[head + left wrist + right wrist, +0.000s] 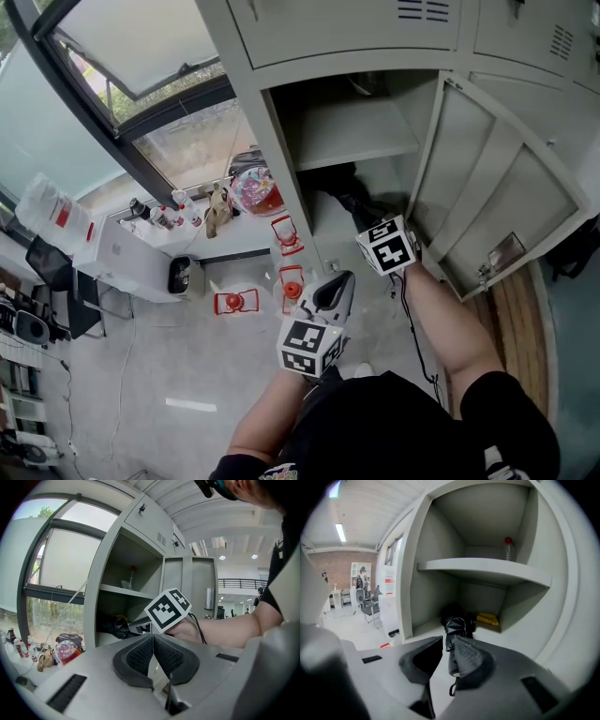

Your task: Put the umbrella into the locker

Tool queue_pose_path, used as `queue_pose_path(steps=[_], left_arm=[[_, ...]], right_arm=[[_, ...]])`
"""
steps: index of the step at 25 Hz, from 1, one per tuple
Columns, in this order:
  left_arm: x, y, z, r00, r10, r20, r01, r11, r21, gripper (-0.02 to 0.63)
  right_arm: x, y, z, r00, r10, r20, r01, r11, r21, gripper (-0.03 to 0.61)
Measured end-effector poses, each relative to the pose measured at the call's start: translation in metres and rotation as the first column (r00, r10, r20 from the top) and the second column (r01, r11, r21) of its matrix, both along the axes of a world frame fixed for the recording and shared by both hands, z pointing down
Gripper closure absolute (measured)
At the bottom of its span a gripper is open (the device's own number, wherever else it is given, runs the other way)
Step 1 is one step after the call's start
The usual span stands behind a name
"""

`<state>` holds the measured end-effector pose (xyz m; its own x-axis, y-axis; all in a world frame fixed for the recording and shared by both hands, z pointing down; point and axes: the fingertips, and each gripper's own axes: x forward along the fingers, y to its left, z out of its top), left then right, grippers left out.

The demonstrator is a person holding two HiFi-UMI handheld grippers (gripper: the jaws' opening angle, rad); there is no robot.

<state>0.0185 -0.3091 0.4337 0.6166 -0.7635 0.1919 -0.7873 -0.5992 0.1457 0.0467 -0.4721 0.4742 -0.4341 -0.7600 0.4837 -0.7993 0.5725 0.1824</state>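
Note:
The black folded umbrella [345,192] lies on the floor of the open locker's lower compartment [361,141], under the shelf. In the right gripper view the umbrella [457,626] rests just beyond my right gripper [447,641], whose jaws stand a narrow gap apart with nothing pressed between them. In the head view that right gripper [367,223] is at the compartment's mouth. My left gripper [337,286] hangs lower and to the left, outside the locker. Its jaws [153,637] meet at the tips and hold nothing.
The locker door [497,187] stands swung open at the right. A yellow object [487,618] lies behind the umbrella and a red-capped bottle [508,549] stands on the shelf above. A colourful bag [255,192] and red-and-white items [236,301] lie left of the locker by the window.

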Motion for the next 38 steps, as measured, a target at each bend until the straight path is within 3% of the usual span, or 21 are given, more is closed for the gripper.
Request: queue_pose_path(steps=[2, 18, 26, 38], left_arm=[[0.0, 0.008, 0.0, 1.0, -0.008, -0.001, 0.008, 1.0, -0.001, 0.597], [-0.027, 0.05, -0.003, 0.999, -0.036, -0.004, 0.036, 0.999, -0.005, 0.597], [-0.063, 0.083, -0.004, 1.0, 0.005, -0.004, -0.005, 1.0, -0.01, 0.597], [-0.091, 0.15, 0.005, 0.995, 0.093, -0.038, -0.094, 0.995, -0.016, 0.597]], right_arm=[[-0.002, 0.011, -0.006, 1.0, -0.008, 0.022, 0.008, 1.0, 0.014, 0.525], [-0.032, 0.095, -0.024, 0.987, -0.068, 0.144, 0.067, 0.998, 0.011, 0.525], [-0.06, 0.145, -0.028, 0.978, -0.026, 0.208, 0.03, 0.999, -0.016, 0.525], [-0.072, 0.234, -0.022, 0.977, 0.065, 0.205, -0.06, 0.998, -0.029, 0.525]])
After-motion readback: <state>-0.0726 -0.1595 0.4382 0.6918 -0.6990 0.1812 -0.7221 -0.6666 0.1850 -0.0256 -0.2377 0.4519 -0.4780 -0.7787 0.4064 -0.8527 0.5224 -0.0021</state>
